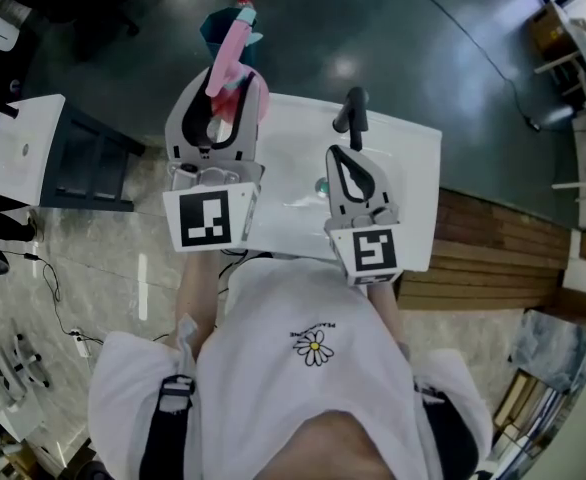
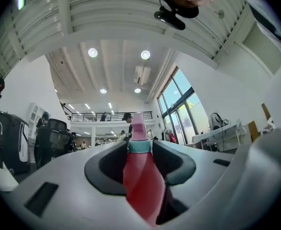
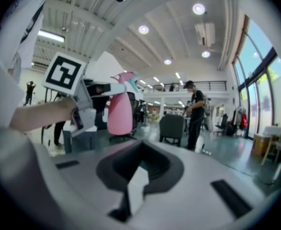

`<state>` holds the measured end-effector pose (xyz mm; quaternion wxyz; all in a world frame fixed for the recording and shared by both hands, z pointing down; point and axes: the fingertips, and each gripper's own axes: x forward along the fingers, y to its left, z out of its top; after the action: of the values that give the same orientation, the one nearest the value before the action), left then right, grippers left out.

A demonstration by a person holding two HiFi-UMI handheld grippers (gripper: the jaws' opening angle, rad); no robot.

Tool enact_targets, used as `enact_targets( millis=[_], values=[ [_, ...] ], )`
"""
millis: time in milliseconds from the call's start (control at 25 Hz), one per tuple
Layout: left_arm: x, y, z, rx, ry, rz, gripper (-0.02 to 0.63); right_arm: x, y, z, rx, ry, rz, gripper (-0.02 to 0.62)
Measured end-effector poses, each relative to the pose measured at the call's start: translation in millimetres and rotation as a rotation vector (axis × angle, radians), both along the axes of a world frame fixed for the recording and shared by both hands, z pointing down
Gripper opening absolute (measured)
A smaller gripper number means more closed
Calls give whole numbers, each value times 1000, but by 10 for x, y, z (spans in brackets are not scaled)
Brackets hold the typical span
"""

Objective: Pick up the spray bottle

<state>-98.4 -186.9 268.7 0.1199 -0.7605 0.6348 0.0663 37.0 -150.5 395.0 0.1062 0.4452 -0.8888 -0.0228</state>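
Pink plastic spray bottle (image 1: pixel 229 50), no legible label, clamped in raised left gripper (image 1: pixel 231 83), upper centre; right gripper (image 1: pixel 350 152) level, jaws together.

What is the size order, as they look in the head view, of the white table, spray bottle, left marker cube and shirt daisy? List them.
1. white table
2. spray bottle and left marker cube: about alike, and the cube sits nearer the camera, so unranked
3. shirt daisy
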Motion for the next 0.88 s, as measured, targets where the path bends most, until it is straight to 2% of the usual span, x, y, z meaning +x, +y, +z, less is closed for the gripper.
enact_targets(
  millis=[280, 480, 720, 880],
  values=[
    [118, 271, 2, 47, -9, 2, 176, -30, 1, 30, -14, 1, -4, 29],
    [167, 356, 67, 34, 26, 32, 176, -25, 7, 41, -16, 1, -2, 29],
    [145, 375, 68, 36, 15, 19, 176, 26, 10, 75, -7, 43, 22, 29],
    [120, 380, 102, 28, 2, 9, 176, 43, 25, 30, -7, 2, 34, 29]
  ],
)
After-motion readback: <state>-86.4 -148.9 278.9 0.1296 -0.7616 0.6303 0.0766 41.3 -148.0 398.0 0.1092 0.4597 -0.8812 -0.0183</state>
